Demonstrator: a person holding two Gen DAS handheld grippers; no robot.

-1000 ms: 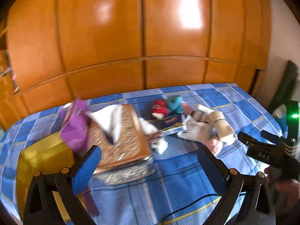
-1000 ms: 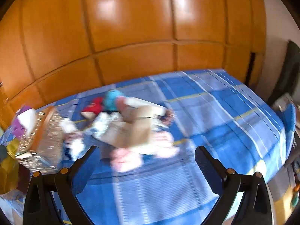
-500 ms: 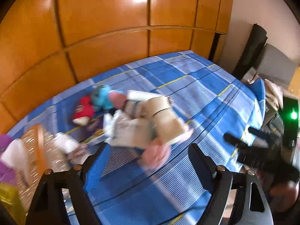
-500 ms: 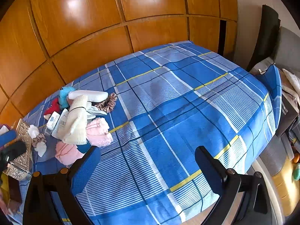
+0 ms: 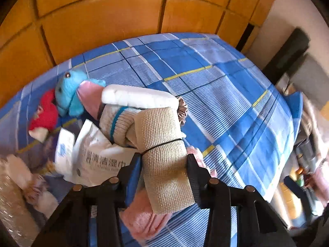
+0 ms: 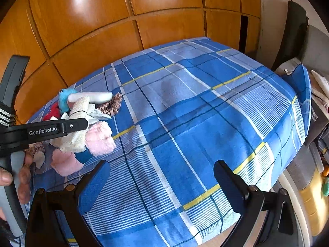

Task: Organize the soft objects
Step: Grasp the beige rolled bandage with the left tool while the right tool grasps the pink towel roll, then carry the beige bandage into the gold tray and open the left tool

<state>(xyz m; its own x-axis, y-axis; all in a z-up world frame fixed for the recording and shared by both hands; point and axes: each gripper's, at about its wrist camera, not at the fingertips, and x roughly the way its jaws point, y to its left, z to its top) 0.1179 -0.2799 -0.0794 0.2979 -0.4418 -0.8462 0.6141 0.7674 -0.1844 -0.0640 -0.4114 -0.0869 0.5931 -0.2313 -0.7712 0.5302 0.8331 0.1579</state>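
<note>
A heap of soft things lies on the blue plaid bed [image 6: 205, 113]. On top is a beige burlap roll [image 5: 164, 160] tied with a black band. My left gripper [image 5: 163, 166] reaches down over it, and its jaws are closing with the roll between them, both pads against its sides. Under the roll lie pink fluffy pieces [image 5: 144, 220]. Around it are a white wipes packet [image 5: 96, 156], a white foam roll [image 5: 139, 96], a blue plush [image 5: 70, 90] and a red plush [image 5: 44, 113]. My right gripper [image 6: 162, 177] hangs open over bare sheet, right of the heap.
A glittery silver box [image 5: 12, 205] stands at the lower left of the heap. Orange wooden wardrobe doors [image 6: 102, 20] rise behind the bed. A dark chair [image 6: 296, 30] and clutter stand past the bed's right edge. A brown scrunchie [image 6: 112, 105] lies beside the heap.
My left gripper swung right from the silver box to the heap, came down, and its jaws narrowed around the burlap roll. My right gripper turned right, away from the heap.
</note>
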